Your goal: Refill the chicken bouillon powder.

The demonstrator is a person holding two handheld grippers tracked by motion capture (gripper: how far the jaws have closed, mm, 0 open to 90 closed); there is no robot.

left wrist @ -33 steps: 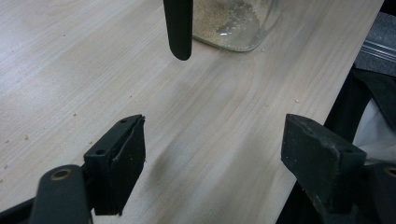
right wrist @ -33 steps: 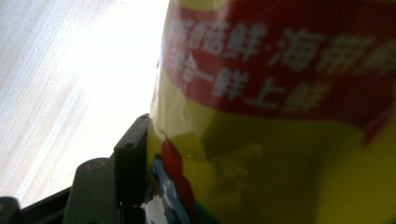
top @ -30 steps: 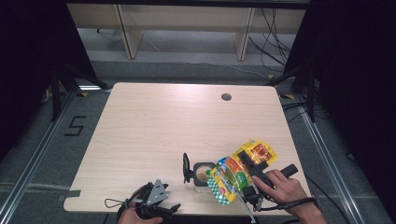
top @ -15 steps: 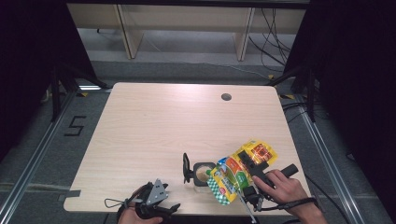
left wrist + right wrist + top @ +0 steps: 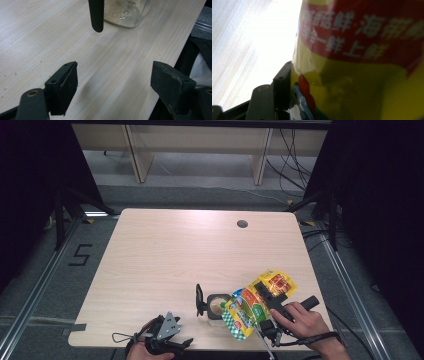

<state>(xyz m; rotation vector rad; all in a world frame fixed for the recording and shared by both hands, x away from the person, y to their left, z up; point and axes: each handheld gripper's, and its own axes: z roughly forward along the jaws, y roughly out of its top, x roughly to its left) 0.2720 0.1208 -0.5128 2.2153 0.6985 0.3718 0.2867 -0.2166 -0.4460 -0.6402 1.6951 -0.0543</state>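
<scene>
In the high view, a light wooden table [image 5: 165, 260] is seen with a round cable hole [image 5: 242, 224] near its far edge, and the number "5" [image 5: 80, 255] is marked in black on the grey floor to the table's left. Near the front right of the table, a yellow, red and green snack bag [image 5: 252, 302] is held tilted by the right gripper [image 5: 265, 292], its lower end lying over the rim of a small glass jar [image 5: 216, 306]; pale crumbs are seen inside the jar. The jar's black lid [image 5: 199, 300] is stood open on the jar's left side. The print on the bag is too small to be read from here. The right hand [image 5: 305, 322] is wrapped around the gripper's handle. The left gripper [image 5: 167, 336] is held low at the table's front edge, well apart from the jar. In the left gripper view, the two black jaws are spread wide with nothing between them, above bare wood; the base of the jar, with sandy crumbs, is seen ahead, and a black bar, perhaps the lid's edge [image 5: 96, 15], stands before it. In the right gripper view, the bag is seen clamped against the visible jaw. White Chinese characters are printed on a red band [image 5: 364, 30] over yellow, but they are too blurred to be read.
</scene>
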